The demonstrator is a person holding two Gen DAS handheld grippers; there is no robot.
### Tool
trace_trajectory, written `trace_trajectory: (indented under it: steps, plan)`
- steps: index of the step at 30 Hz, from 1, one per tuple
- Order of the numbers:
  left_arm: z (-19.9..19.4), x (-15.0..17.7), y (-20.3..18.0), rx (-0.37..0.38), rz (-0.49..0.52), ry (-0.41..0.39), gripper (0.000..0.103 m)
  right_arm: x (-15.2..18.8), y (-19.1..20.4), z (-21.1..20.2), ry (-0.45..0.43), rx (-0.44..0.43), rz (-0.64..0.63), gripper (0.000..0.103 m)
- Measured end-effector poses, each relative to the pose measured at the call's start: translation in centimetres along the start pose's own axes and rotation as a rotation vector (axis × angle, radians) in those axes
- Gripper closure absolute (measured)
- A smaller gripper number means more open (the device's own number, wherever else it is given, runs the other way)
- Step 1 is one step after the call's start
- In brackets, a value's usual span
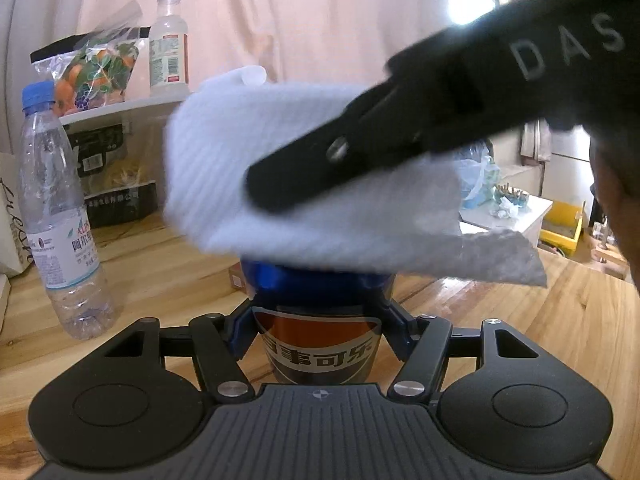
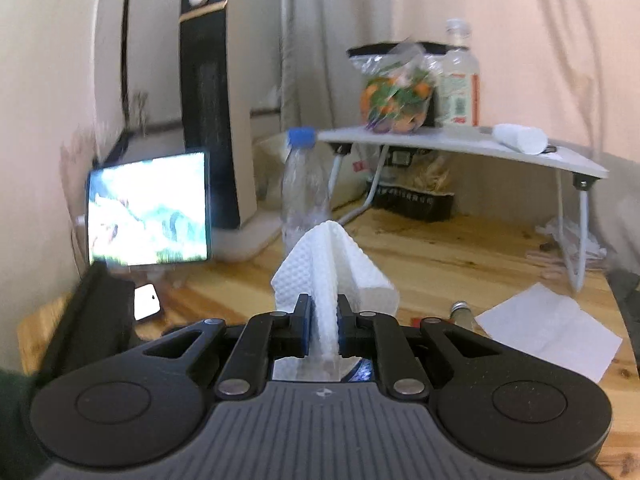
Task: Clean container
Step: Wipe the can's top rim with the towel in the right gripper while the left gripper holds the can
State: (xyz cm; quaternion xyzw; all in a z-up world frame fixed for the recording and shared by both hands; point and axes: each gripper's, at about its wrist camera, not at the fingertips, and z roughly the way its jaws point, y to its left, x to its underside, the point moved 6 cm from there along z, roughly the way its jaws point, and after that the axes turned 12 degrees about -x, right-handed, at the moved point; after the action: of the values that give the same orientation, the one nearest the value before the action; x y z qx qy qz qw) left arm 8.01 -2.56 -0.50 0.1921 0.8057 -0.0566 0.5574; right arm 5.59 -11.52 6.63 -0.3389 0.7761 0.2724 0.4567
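Wooden tabletop [image 1: 500, 312] ran under everything, with pink curtains behind. Right at the centre stood the cola can [image 1: 320, 344], upright on the wood, and the left gripper [image 1: 318, 330] had it clamped, jaws tight on both sides. Directly above the can's top sat the white paper towel [image 1: 312, 184], pinched in the right gripper [image 2: 323, 322], whose jaws were squeezed narrow on the folded sheet [image 2: 332, 268]. Left of the can stood a clear water bottle [image 1: 60, 216] with a blue cap. Behind it, a small white folding table [image 2: 460, 142] carried a snack bag [image 2: 396, 100].
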Motion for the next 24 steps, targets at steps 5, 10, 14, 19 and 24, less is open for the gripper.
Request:
trace_trajectory:
  steps: [5,10,14,19,24]
  plan:
    - [0.1,0.1,0.4,-0.004,-0.019,0.006,0.037,0.6,1.2,0.4,0.038,-0.036,-0.016,0.088]
    - [-0.1,0.0,0.4,-0.004,-0.020,-0.007,0.037,0.4,1.4,-1.2,0.000,-0.040,-0.003,0.088]
    - [-0.3,0.0,0.6,0.005,-0.038,-0.018,0.037,-0.2,-1.3,-3.4,-0.120,0.022,0.097,0.088]
    - [-0.3,0.1,0.1,0.004,-0.011,-0.018,0.037,0.4,-2.0,-3.1,-0.088,0.025,0.112,0.088]
    - [-0.3,0.0,0.4,0.000,-0.014,-0.026,0.037,0.8,-2.0,-2.7,-0.054,0.016,0.108,0.088]
